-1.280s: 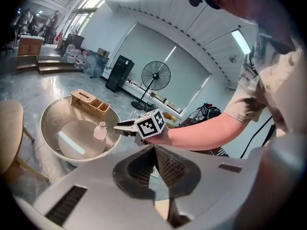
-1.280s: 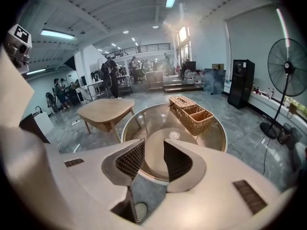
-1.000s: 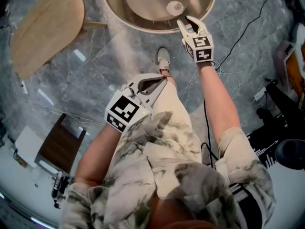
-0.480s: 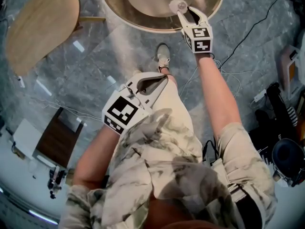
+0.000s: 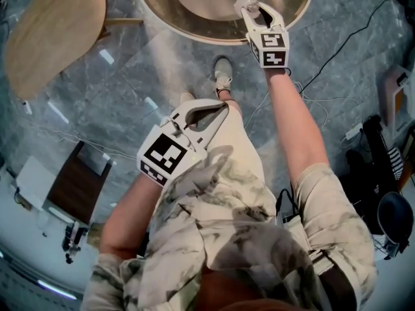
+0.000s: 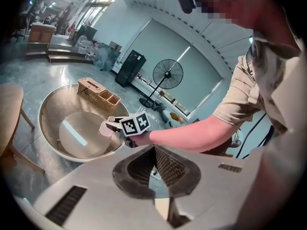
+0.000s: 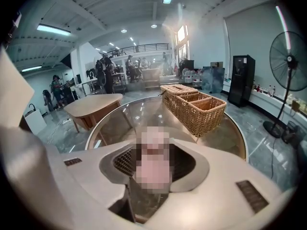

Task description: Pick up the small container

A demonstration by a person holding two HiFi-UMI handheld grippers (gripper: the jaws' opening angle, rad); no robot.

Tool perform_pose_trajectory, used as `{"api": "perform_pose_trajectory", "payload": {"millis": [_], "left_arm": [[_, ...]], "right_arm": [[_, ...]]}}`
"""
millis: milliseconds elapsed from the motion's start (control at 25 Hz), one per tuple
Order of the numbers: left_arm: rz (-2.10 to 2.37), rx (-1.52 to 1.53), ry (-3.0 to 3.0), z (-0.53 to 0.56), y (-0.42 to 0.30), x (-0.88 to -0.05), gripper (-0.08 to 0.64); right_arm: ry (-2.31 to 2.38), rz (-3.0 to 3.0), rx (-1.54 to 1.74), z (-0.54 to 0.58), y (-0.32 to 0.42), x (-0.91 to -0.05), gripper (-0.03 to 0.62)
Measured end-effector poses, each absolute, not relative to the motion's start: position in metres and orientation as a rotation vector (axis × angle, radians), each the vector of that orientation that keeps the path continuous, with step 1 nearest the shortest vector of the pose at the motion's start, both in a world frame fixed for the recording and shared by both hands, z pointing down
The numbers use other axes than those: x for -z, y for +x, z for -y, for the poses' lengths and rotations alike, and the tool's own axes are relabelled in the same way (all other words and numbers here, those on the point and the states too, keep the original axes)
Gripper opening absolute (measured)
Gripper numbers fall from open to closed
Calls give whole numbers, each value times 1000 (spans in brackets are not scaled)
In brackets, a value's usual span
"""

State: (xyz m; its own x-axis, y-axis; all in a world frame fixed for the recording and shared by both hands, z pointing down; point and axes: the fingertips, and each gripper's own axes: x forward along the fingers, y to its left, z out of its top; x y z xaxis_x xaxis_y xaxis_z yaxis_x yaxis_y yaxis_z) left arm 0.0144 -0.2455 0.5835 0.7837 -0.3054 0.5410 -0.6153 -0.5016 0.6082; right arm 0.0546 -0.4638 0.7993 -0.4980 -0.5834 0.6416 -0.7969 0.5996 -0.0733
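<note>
Standing between the two jaws of the right gripper (image 5: pixel 256 13), the small container (image 5: pixel 247 5) is a pale, pinkish-white pot over the near part of the round bench (image 5: pixel 188 34). The jaws are spread, one on each side of it, close against its sides. No view shows clearly whether the pads actually press on it, and a mosaic patch covers the pot in the right gripper view. Whether its base rests on the glass or hangs just above cannot be told either.

The bench has a glass top inside a brass-coloured rim. Farther back on it, well apart from the container, stands a wicker basket (image 7: pixel 194 104) with two compartments.

The right arm is stretched forward over the bench edge. The left gripper (image 5: pixel 220 109) is held low, in front of the person's thigh and well away from the bench. Its jaws are brought together at the tips with nothing between them.

A shoe (image 5: pixel 222 80) stands on the grey marbled floor (image 5: pixel 130 89) just short of the bench. An oval wooden bench (image 5: pixel 55 34) stands off to the left, and thin cables (image 5: pixel 337 37) trail across the floor on the right. Beyond the round bench, the left gripper view shows a pedestal fan (image 6: pixel 168 74) and a black cabinet (image 6: pixel 130 67) by the far wall.
</note>
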Motion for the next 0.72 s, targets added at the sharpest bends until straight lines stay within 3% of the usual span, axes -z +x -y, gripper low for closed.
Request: {"api": "perform_pose_trajectory", "payload": {"millis": [720], "left_arm": [[705,-461,2078,249,6,-599,21]], "right_arm": [[1124,2287,-429,469,52,-804,166]]}}
